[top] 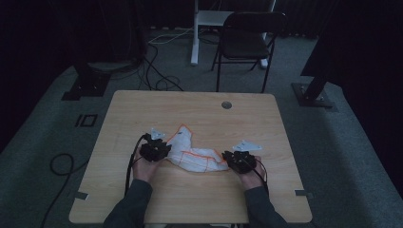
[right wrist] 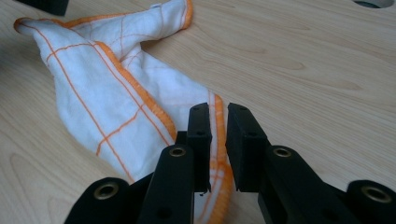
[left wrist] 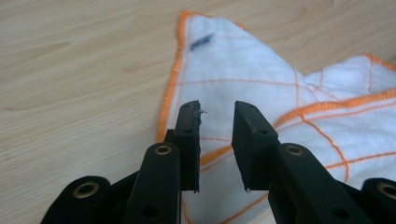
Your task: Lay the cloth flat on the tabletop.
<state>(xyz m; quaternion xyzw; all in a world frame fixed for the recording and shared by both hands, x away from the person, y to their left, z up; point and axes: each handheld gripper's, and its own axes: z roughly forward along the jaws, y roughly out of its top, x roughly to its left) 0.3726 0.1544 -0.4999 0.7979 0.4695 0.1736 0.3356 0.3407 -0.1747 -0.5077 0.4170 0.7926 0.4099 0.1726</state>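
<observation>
No readable text anywhere. Only candidate: small dark blue mark near the orange hem of the white cloth [left wrist: 243, 70] in the left gripper view, too blurred to read.

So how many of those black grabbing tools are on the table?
2. The left tool sits at the white cloth's left end, the right tool at its right end, each in one hand.
</observation>
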